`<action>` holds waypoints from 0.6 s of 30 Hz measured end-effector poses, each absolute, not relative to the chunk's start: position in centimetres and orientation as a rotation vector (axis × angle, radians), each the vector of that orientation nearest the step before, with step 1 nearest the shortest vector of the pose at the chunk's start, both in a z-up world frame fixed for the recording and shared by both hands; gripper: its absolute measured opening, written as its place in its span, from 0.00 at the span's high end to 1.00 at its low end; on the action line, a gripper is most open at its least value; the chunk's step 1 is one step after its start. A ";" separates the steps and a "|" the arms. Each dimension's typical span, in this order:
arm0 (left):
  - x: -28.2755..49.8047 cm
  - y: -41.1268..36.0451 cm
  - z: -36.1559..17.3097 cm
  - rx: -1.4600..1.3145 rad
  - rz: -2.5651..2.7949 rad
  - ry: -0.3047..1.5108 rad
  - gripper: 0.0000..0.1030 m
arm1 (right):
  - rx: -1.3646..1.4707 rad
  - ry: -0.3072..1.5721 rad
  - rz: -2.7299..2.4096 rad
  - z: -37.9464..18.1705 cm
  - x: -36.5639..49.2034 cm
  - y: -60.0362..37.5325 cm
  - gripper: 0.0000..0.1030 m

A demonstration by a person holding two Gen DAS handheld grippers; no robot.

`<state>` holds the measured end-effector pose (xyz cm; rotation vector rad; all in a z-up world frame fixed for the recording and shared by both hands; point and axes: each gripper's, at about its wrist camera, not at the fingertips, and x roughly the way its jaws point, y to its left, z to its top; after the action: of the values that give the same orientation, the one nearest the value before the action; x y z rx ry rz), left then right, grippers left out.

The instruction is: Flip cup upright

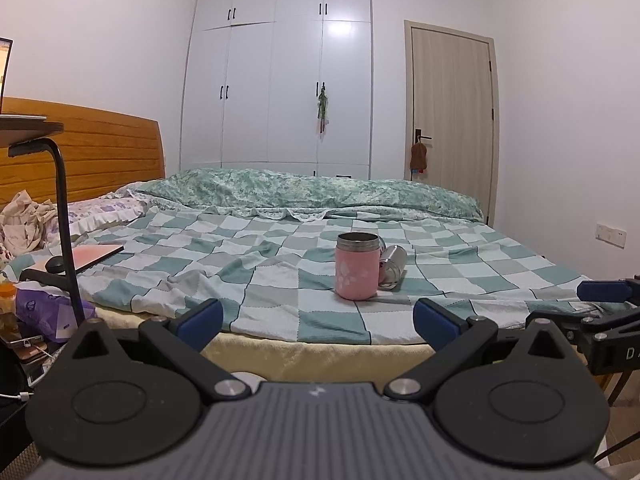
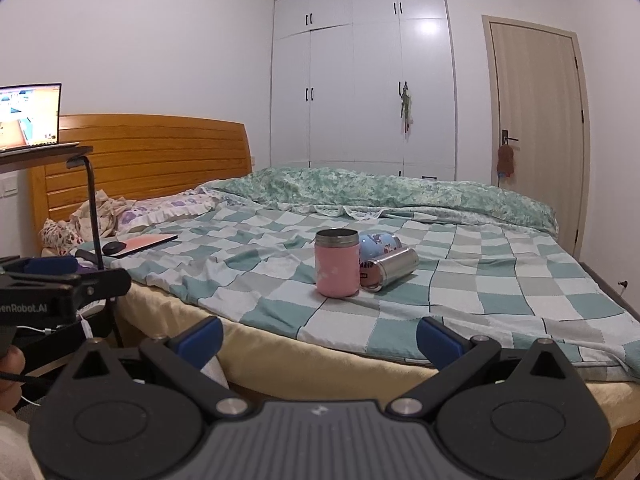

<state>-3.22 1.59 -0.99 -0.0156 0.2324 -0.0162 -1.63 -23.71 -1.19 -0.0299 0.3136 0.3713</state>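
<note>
A pink cup (image 1: 357, 266) (image 2: 337, 263) with a steel rim stands upright, mouth up, on the checked bedspread (image 1: 260, 272) (image 2: 480, 280). Behind it a silver steel cup (image 1: 393, 266) (image 2: 394, 269) lies on its side. A blue patterned cup (image 2: 378, 242) lies on its side behind both; the left wrist view hardly shows it. My left gripper (image 1: 318, 322) is open and empty, short of the bed edge. My right gripper (image 2: 320, 340) is open and empty, also short of the bed edge. Each gripper shows at the side of the other's view.
A black stand (image 1: 64, 220) (image 2: 94, 216) holding a laptop (image 2: 30, 116) is at the left by the headboard. A pink tablet with a black puck (image 1: 94, 256) (image 2: 144, 244) lies on the bed's left. A rolled green quilt (image 1: 320, 194) (image 2: 400, 192) lies along the far side.
</note>
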 end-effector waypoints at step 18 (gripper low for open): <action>-3.4 1.4 -0.9 -0.009 -0.013 0.219 0.00 | -0.021 0.324 0.364 -1.3 -1.4 -24.0 0.00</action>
<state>-3.43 1.43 -0.91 -0.0087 0.2188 -0.0131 -1.42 -24.02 -1.32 -0.0214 0.3237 0.3638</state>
